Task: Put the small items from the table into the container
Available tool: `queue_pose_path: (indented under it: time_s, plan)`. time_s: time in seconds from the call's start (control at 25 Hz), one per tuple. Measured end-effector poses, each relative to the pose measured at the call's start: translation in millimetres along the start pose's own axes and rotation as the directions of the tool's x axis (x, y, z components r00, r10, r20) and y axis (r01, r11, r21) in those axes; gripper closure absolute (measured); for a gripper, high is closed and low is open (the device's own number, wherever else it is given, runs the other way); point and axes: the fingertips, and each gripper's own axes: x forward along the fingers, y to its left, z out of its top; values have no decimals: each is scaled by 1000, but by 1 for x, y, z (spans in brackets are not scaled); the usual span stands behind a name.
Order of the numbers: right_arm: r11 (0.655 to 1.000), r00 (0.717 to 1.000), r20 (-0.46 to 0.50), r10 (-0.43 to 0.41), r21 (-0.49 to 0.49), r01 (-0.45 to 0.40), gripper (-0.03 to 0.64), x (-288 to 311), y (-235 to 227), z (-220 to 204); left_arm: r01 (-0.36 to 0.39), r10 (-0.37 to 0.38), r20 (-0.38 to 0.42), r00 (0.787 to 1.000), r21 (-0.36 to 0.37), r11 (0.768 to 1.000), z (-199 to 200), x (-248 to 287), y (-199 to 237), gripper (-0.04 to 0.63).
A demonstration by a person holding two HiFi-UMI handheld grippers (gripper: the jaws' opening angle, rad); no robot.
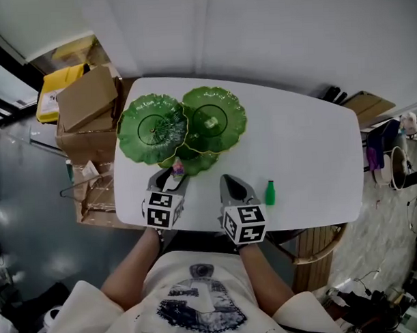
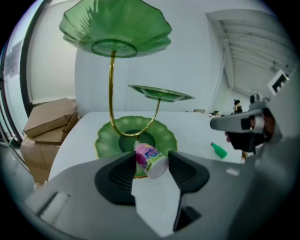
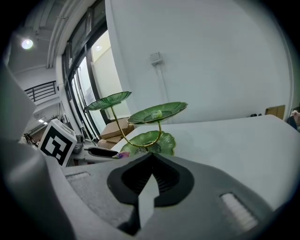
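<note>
Gripping a small pink-and-white bottle [image 2: 151,159] tilted between its pads, the left gripper [image 2: 150,161] hangs at the near rim of the lowest dish [image 2: 108,140] of a green dish stand [image 1: 152,128]. The right gripper [image 3: 151,157] is clenched on nothing, its jaws pressed together, just beside the left one at the table's front edge. A small green bottle [image 1: 269,192] lies on the white table [image 1: 303,145] just right of the right gripper. A pale item [image 1: 211,123] sits on the stand's middle dish [image 1: 223,107]. The right half of the table is bare. Cardboard boxes [image 1: 86,98] stand off the table's left edge, and a white wall rises behind.
</note>
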Motion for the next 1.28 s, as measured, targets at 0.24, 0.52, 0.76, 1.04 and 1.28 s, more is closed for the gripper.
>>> queue_pose_path:
  time_s: [0.24,0.52,0.76,1.04,1.28]
  plan:
    - [1000,1000,-19,-24,10,25,617,8,-1,-4,25,-25,-25,999,4,1000,-2,11,7,382]
    - [999,999,-36,-37,20,38,617,17,-1,-7,59,-59,-57,997,1,998,-8,26,8,382]
    - [999,999,-39,-30,23,31,617,25,2,-7,61,-60,-77,995,9,998,-12,34,13,382]
    - [999,999,-42,-21,29,22,617,24,5,-9,57,-56,-98,994,16,998,-16,37,12,382]
    - [999,999,-42,-22,32,23,617,19,3,-14,53,-53,-87,995,-4,999,-15,41,11,382]
